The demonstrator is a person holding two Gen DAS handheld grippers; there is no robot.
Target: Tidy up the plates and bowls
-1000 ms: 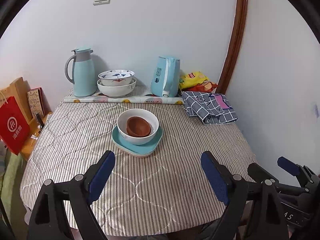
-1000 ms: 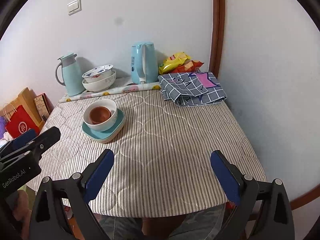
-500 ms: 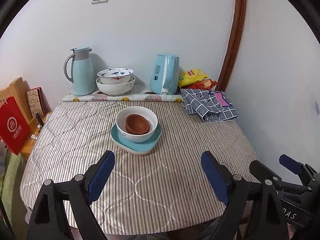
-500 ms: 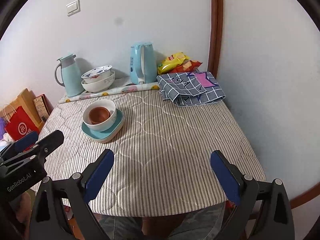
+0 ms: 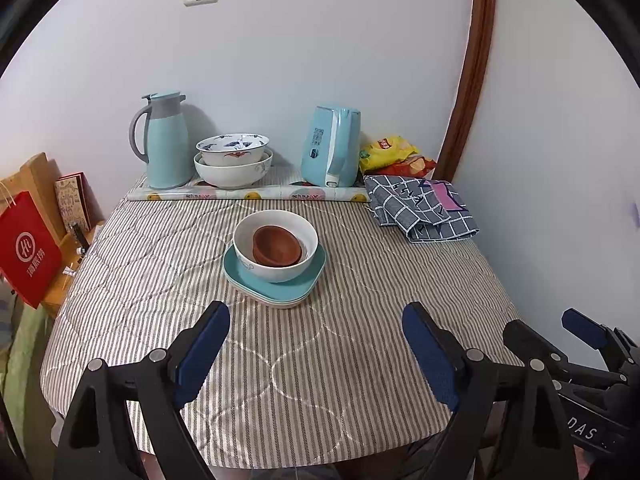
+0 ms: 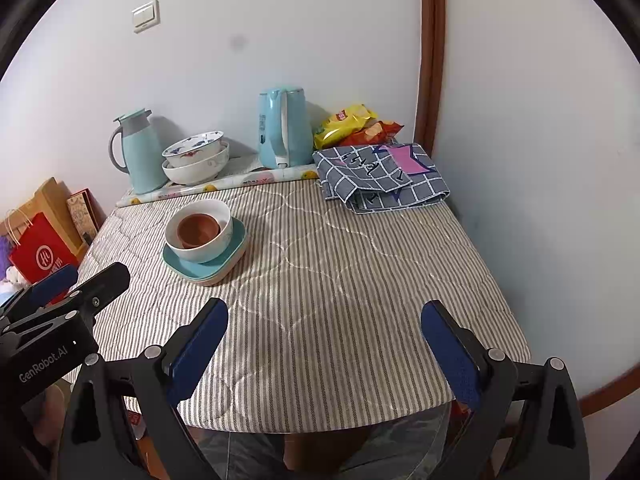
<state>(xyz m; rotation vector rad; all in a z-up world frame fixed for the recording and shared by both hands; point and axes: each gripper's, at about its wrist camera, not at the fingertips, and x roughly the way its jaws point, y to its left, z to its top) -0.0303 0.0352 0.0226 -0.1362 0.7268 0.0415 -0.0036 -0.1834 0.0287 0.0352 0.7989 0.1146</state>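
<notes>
Mid-surface (image 5: pixel 360 344), left of centre, we see a brown bowl (image 5: pixel 277 245) nested in a white bowl (image 5: pixel 275 246) on stacked teal plates (image 5: pixel 276 290). Both our left gripper (image 5: pixel 316 344) and right gripper (image 6: pixel 324 340) hang at the near edge, fingers spread wide, empty. We judge stacking done or nearly so; next move: reach forward if relocating.

I held my left gripper (image 5: pixel 316 344) tipped downward, its two blue pads far apart with nothing between them. My right gripper (image 6: pixel 324 344) sat just beside it, tipped down the same way, wide apart too and holding nothing.
</notes>
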